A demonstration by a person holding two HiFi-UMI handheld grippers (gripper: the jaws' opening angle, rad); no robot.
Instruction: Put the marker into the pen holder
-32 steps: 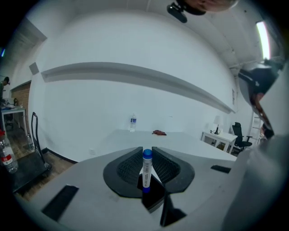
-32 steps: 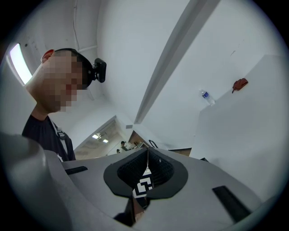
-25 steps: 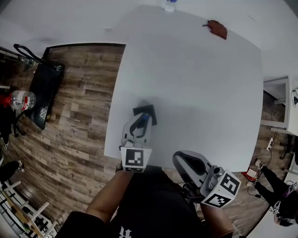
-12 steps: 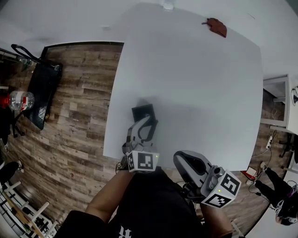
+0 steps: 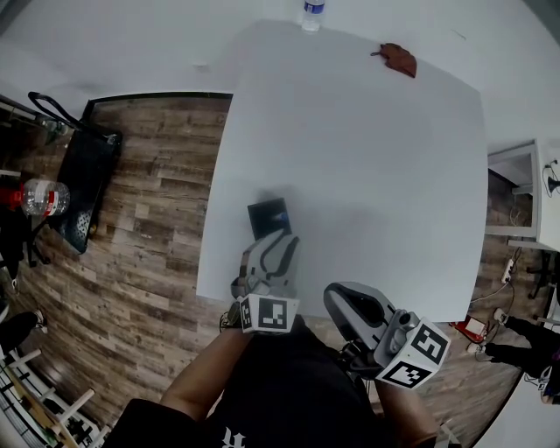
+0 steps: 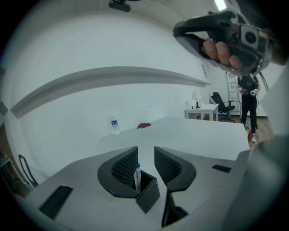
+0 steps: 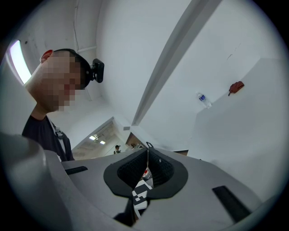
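Observation:
A black square pen holder [image 5: 262, 219] stands near the front left edge of the white table [image 5: 367, 149]. The white marker with a blue cap [image 6: 137, 177] stands upright inside it; its blue tip [image 5: 278, 213] shows in the head view. My left gripper [image 5: 278, 238] sits just behind the pen holder [image 6: 150, 195], open, with the jaws apart on either side of the marker and not pressing it. My right gripper [image 5: 348, 302] hangs off the table's front edge by the person's body, shut with nothing in it [image 7: 147, 155].
A water bottle [image 5: 311, 13] and a small red-brown object [image 5: 400, 58] lie at the table's far edge. A black bag [image 5: 83, 179] and another bottle [image 5: 39, 197] are on the wooden floor at the left. A white desk [image 5: 516, 188] stands at the right.
My left gripper has let go of the marker and drawn back toward the person, leaving the marker standing in the holder. The right gripper has stayed put.

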